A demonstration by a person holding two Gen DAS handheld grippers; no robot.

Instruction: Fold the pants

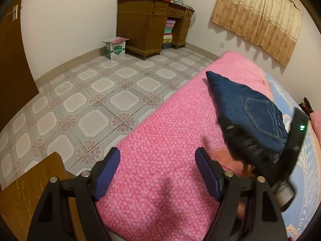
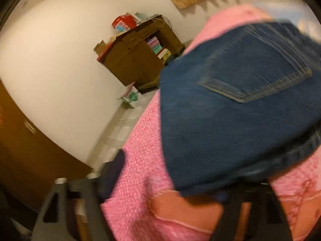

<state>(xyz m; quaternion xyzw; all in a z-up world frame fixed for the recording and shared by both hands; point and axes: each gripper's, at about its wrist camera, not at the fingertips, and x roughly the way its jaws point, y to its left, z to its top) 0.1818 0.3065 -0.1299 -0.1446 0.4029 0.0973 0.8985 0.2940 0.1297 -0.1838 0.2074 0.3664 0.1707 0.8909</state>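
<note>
The jeans (image 1: 246, 108) lie folded into a compact dark-blue bundle on the pink blanket (image 1: 160, 160) of the bed, back pocket (image 1: 260, 112) facing up, near the bed's far end. The right gripper (image 1: 266, 156) sits at the bundle's near edge; in the left wrist view its black body overlaps the denim, and whether its fingers pinch the fabric or merely rest against it cannot be told from either view. The left gripper (image 1: 157, 172) hangs above bare blanket, well apart from the jeans, its blue pads spread wide and holding nothing.

The folding looks close to done, so the risk lies in the release: if the right gripper pulls away while a layer is caught on a finger, the top fold could drag open (thick denim tends to spring back at the crease).

The left wrist view gives the whole bundle, the tiled floor (image 1: 96, 104) and the wooden desk (image 1: 148, 24) by the wall. The right wrist view, blurred, shows the pocket stitching (image 2: 254, 76) up close and a peach patch (image 2: 180, 210) of bedding just beneath the near edge.
</note>
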